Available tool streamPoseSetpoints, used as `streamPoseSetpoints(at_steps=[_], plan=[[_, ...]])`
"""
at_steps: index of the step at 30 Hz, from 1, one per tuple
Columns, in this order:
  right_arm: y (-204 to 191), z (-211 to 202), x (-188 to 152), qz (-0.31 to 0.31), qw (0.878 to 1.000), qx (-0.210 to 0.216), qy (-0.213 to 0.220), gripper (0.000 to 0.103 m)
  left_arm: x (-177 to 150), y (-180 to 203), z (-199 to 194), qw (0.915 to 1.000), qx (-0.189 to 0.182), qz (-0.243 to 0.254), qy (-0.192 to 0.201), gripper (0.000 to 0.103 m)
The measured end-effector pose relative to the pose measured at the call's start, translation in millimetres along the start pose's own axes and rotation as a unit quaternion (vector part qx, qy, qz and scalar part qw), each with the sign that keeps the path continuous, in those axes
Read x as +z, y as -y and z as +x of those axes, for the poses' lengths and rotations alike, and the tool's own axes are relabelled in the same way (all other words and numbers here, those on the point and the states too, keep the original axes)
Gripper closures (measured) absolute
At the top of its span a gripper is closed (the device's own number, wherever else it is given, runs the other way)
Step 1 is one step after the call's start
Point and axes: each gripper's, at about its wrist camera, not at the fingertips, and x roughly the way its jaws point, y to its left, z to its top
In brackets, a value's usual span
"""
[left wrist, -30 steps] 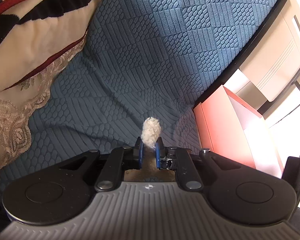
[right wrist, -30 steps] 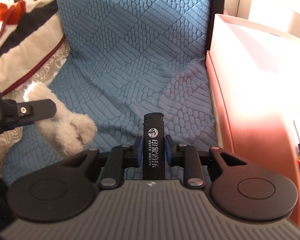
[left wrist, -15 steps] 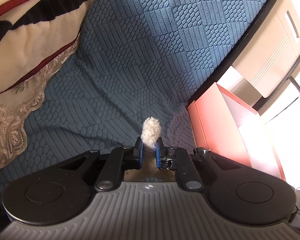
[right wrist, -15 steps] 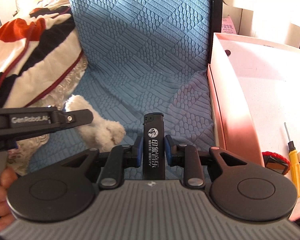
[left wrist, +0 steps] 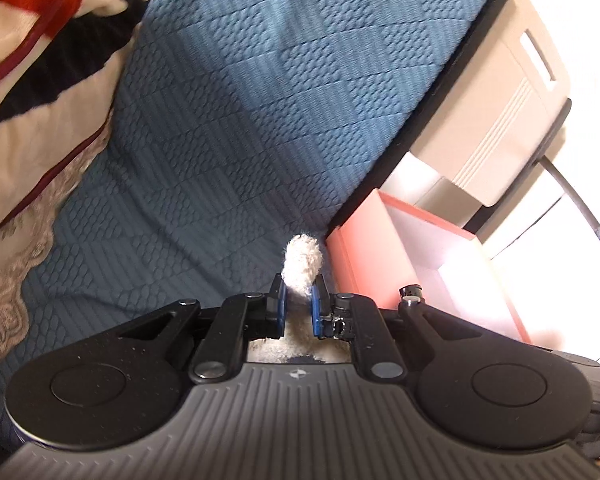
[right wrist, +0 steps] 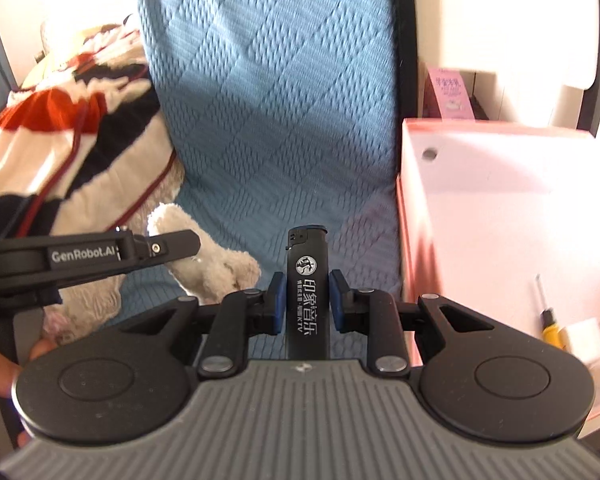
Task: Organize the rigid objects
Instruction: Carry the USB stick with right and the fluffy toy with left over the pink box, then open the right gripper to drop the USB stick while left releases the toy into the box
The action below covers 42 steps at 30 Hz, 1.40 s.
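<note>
Your right claw (right wrist: 307,300) clenched on lighter (right wrist: 307,294) | left claw (left wrist: 299,308) pinching plush toy (left wrist: 302,264) | both have swung toward pink box (right wrist: 500,208) | drop lighter there next.

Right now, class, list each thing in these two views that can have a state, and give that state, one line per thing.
left gripper: shut on the plush toy.
plush toy: held off the blue cover, a limb between the fingers.
right gripper: shut on the lighter.
lighter: clamped upright, cap end forward.
pink box: open on top.
screwdriver: lying inside the box.
</note>
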Motion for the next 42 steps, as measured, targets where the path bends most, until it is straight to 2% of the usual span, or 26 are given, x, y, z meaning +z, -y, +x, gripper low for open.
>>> streamPoseSetpoints(at_steps=[7, 13, 21, 27, 31, 42], plan=[[27, -28, 27, 0.002, 0.999, -0.011, 0.043, 0.077, 29, 36, 1, 0.9995, -0.021, 0.014, 0.021, 0.089], [53, -49, 48, 0.003, 0.997, -0.025, 0.074, 0.077, 55, 82, 9, 0.998, -0.047, 0.035, 0.026, 0.089], [97, -79, 58, 0.017, 0.993, -0.054, 0.104, 0.077, 64, 144, 29, 0.9949, -0.083, 0.054, 0.018, 0.089], [132, -77, 47, 0.036, 0.992, -0.075, 0.093, 0.076, 48, 182, 57, 0.9931, -0.088, 0.077, -0.014, 0.089], [159, -71, 25, 0.063, 0.992, -0.079, 0.072, 0.076, 32, 197, 78, 0.9919, -0.082, 0.088, -0.041, 0.089], [208, -32, -27, 0.1, 0.991, -0.088, 0.0, 0.076, -2, 213, 119, 0.9875, -0.061, 0.105, -0.101, 0.089]])
